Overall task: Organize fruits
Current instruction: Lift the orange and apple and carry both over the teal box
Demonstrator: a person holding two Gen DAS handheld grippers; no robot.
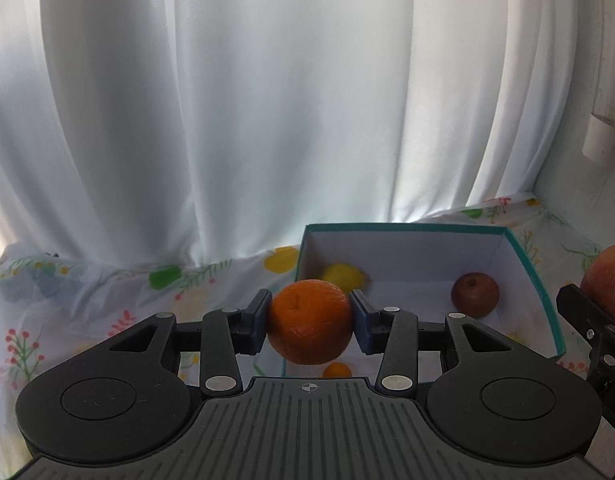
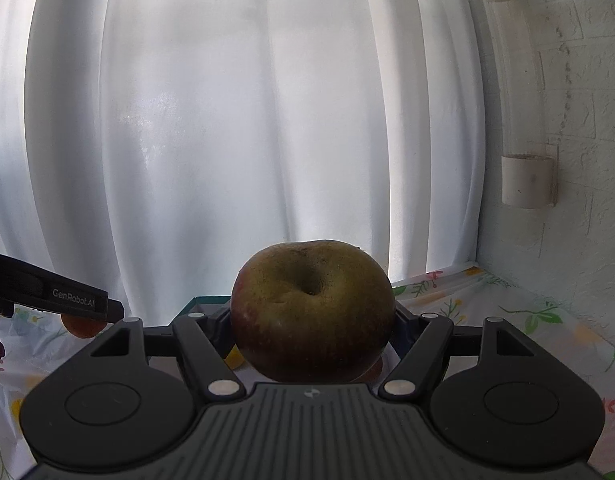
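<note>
My left gripper (image 1: pixel 310 322) is shut on an orange (image 1: pixel 310 322) and holds it above the near left corner of a teal-rimmed white box (image 1: pixel 547 280). Inside the box lie a yellow lemon (image 1: pixel 345 276) and a dark red fruit (image 1: pixel 475 295). A small orange fruit (image 1: pixel 336 370) shows below the held orange. My right gripper (image 2: pixel 313 320) is shut on a large red-green apple (image 2: pixel 313 312) that hides most of the box (image 2: pixel 195 303) behind it. The apple also shows at the right edge of the left wrist view (image 1: pixel 607 280).
A floral tablecloth (image 1: pixel 87 312) covers the table. White curtains (image 1: pixel 267 100) hang close behind. A white brick wall (image 2: pixel 579 200) with a clear tube fixture (image 2: pixel 519 92) stands at the right. The left gripper's body (image 2: pixel 59 300) reaches in from the left of the right wrist view.
</note>
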